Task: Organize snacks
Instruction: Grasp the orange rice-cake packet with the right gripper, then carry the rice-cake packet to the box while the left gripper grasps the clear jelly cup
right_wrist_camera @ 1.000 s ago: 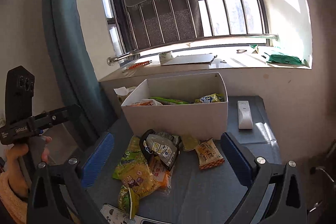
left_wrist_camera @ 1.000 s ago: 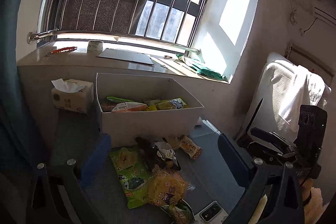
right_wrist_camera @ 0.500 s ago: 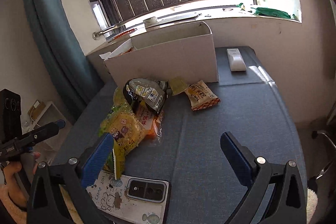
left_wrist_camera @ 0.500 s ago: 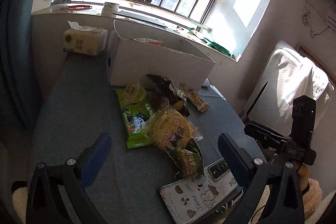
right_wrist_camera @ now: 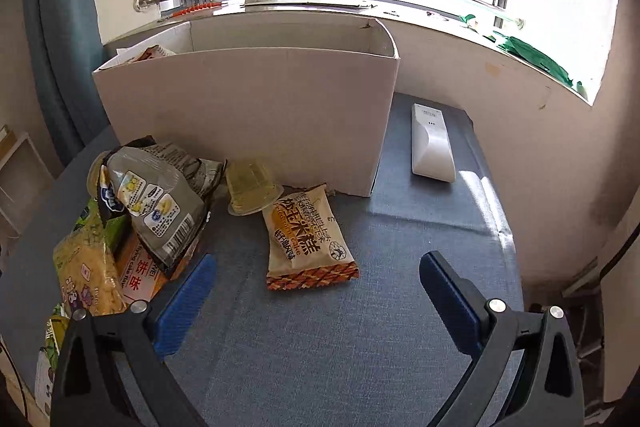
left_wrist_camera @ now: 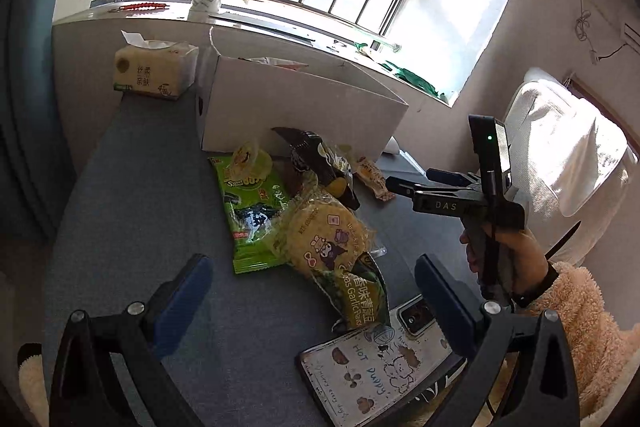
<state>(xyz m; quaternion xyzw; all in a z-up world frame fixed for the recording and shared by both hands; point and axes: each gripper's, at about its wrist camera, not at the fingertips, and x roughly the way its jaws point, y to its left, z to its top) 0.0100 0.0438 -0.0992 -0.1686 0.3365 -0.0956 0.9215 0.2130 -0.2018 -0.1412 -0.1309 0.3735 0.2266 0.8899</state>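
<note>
the snacks lie in a loose heap on the blue-grey table point(right_wrist_camera: 360, 347) just in front of the white cardboard box point(right_wrist_camera: 248, 115): a corn cake packet point(right_wrist_camera: 306, 239) with an orange zigzag hem lying flat, a clear jelly cup point(right_wrist_camera: 252, 189) tipped against the box, a crumpled grey chip bag point(right_wrist_camera: 156, 195), a yellow noodle pack point(left_wrist_camera: 326, 237) and a flat green bag point(left_wrist_camera: 250, 203). the right gripper point(right_wrist_camera: 316, 291) hangs spread wide and empty over the corn cake packet, and the left gripper point(left_wrist_camera: 312, 291) gapes just as empty above the noodle pack. only the left wrist view shows the tissue pack point(left_wrist_camera: 154, 69) and the phone point(left_wrist_camera: 372, 367) (cartoon case), while the white remote point(right_wrist_camera: 432, 143) beside the box shows only in the right.
</note>
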